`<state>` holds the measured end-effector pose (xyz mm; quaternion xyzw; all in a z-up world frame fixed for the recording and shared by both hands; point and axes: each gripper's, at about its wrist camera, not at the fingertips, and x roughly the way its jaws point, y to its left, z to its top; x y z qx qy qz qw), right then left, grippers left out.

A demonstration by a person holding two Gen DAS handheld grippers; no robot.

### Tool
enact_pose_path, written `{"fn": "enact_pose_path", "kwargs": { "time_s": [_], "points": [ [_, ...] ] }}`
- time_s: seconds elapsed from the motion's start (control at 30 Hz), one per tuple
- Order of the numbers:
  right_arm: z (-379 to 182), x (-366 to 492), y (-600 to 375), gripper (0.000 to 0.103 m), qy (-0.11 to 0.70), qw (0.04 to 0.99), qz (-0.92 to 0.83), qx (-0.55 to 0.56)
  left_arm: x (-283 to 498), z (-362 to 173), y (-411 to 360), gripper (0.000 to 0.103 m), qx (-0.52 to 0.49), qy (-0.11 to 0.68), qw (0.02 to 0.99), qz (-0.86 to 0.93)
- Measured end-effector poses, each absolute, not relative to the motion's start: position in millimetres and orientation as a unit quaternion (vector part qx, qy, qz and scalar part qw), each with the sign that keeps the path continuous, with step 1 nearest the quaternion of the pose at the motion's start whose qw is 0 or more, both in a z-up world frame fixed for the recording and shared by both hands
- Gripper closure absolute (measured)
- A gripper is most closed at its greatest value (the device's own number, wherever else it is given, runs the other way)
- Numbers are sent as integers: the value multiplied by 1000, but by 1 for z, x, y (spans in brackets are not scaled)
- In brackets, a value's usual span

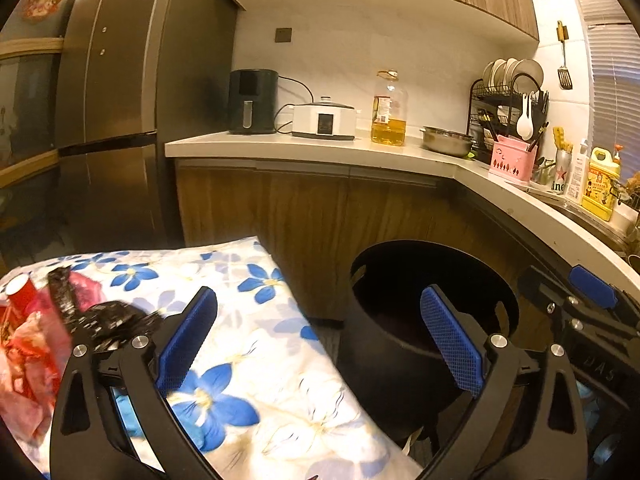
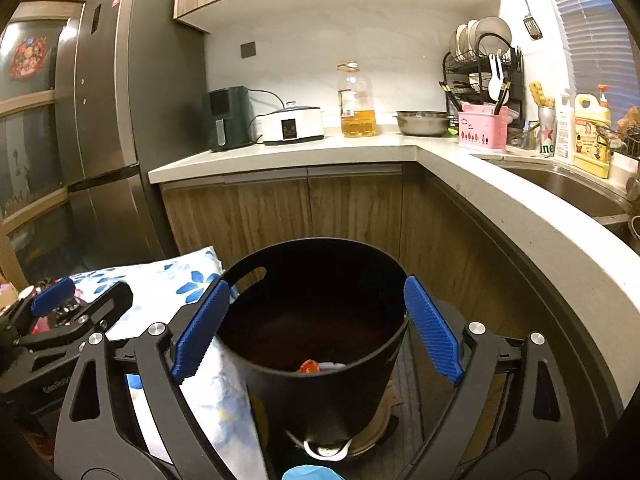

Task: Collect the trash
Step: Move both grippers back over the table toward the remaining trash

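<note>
My right gripper (image 2: pixel 316 284) hangs open over the black bin (image 2: pixel 320 392) with nothing between its blue pads. At the bottom of the bin lie an orange-red scrap (image 2: pixel 309 366) and a white scrap (image 2: pixel 334 366). My left gripper (image 1: pixel 318 294) is open and empty too, spanning the edge of the floral-cloth table (image 1: pixel 260 340) and the bin (image 1: pixel 380 360). On the table's left part lie a crumpled black wrapper (image 1: pixel 108 320), a red can (image 1: pixel 22 292) and pink-red wrappers (image 1: pixel 28 356). In the right wrist view the left gripper (image 2: pixel 84 296) shows at the left.
A white L-shaped counter (image 2: pixel 480 184) wraps behind and to the right of the bin, with wooden cabinets below. On it stand an air fryer (image 2: pixel 228 118), a white cooker (image 2: pixel 294 124), an oil bottle (image 2: pixel 357 100), a steel bowl (image 2: pixel 424 122) and a dish rack (image 2: pixel 484 76). A fridge (image 2: pixel 112 120) stands at the left.
</note>
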<state>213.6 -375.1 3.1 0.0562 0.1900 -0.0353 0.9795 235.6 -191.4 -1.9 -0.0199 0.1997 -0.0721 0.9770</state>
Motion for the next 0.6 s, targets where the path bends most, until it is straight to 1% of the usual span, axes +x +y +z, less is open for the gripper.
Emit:
{"fn": "enact_pose_path", "kwargs": {
  "time_s": [0.2,0.4,0.6],
  "points": [
    [9,185,-355,10,180,982,-20,51,202,-3,-161,6,-35,194,979,-51],
    [11,159,-328,10,166,985,1,48,170,-10,-131,6,-40,188,981,-25],
    [2,148,-297,10,178,983,30,42,143,-25,-97,6,-42,196,980,12]
  ]
}}
